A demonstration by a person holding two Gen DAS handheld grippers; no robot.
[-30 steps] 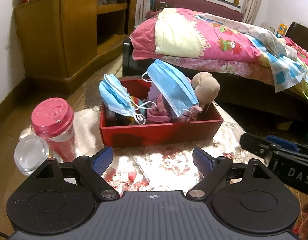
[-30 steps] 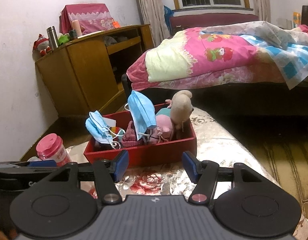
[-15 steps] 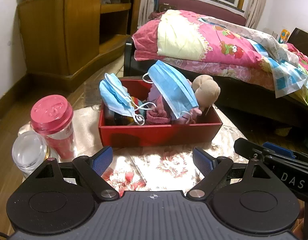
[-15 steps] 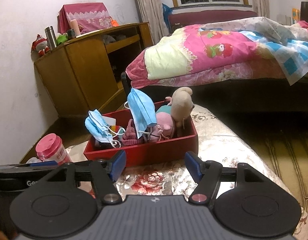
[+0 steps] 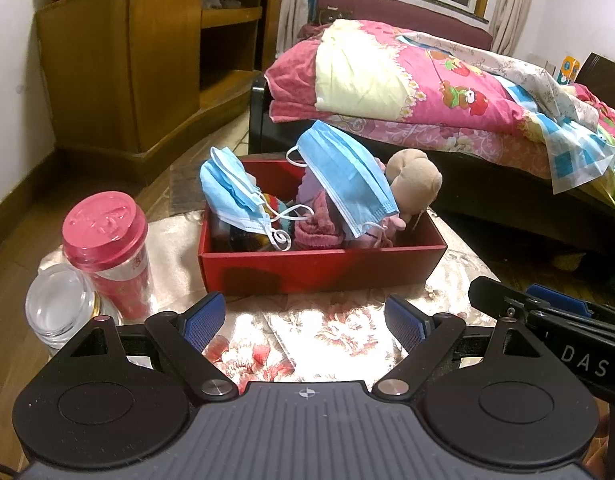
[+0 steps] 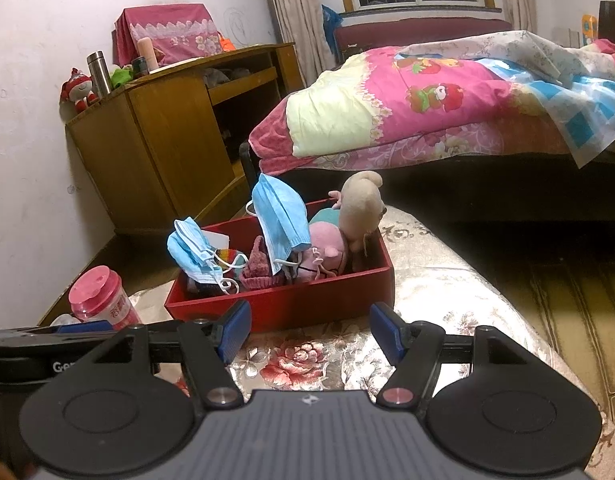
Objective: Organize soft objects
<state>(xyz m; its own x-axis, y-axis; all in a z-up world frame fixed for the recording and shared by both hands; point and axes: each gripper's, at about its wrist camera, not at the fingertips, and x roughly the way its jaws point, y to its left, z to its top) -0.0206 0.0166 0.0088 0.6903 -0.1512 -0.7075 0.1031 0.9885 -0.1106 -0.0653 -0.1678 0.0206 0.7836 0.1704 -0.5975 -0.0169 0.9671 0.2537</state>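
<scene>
— Both views now sit a little higher and tilted down than a second ago; nothing in the red box (image 5: 323, 268) has shifted.
— And the gripper pair?
— Left gripper (image 5: 307, 322) and right gripper (image 6: 310, 334) hover wide apart, empty, above the floral worktop (image 5: 327, 320), just short of the box.
— The soft things?
— Two blue masks (image 5: 347, 176), a beige plush (image 5: 415, 176) and knitwear lie in the box. A pink-lidded jar (image 5: 107, 248) stands left.
</scene>
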